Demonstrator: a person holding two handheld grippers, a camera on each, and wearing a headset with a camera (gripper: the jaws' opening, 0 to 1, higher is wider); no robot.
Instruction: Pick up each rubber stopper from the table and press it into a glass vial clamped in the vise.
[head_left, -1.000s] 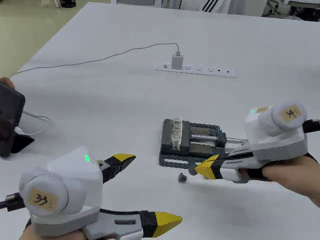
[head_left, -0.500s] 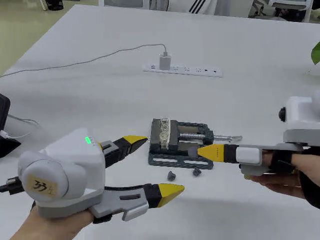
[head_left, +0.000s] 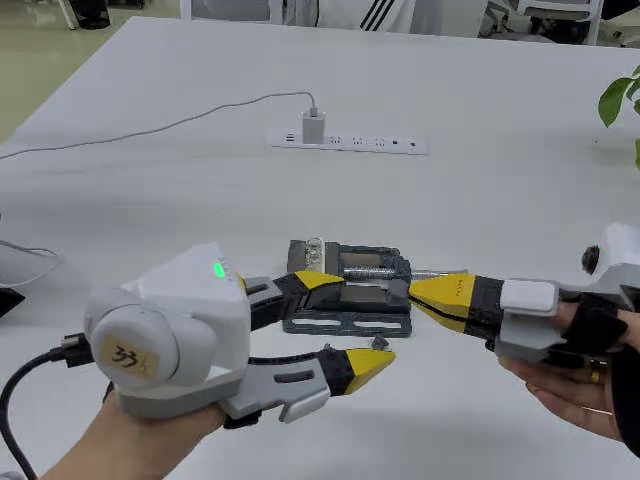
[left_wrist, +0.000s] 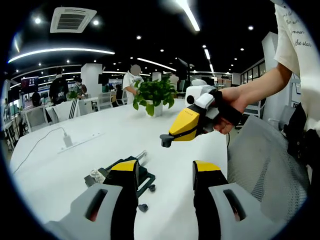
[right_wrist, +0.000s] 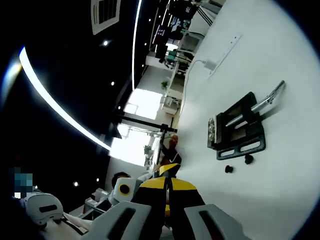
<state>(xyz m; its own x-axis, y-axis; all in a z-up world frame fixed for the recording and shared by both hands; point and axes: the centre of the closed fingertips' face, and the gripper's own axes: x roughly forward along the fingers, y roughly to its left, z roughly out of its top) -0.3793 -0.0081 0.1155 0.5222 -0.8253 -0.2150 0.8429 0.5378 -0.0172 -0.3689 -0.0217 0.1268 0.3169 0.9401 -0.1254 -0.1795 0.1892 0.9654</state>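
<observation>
A: Which step is this?

B: The carrying step, I think. The right gripper (head_left: 420, 294) is closed on a rubber stopper (left_wrist: 166, 141) and holds it in the air at 3 o'clock from the vise (head_left: 365, 292). The glass vials (head_left: 314, 247) stand at the vise's 10 o'clock end.

A: How to do it well?

B: Bring the stopper straight above a vial that has no stopper yet, then press vertically, not sideways, because glass may crack. The left gripper (head_left: 346, 322), with jaws wide and empty, could steady the vise.

A: What differs from half a second ago?

B: The left gripper has come forward to the vise's front edge. The right one has drawn back toward 3 o'clock. Two loose stoppers (right_wrist: 228, 169) lie on the worktop (head_left: 200, 200) at the vise's 6 o'clock, as before.
</observation>
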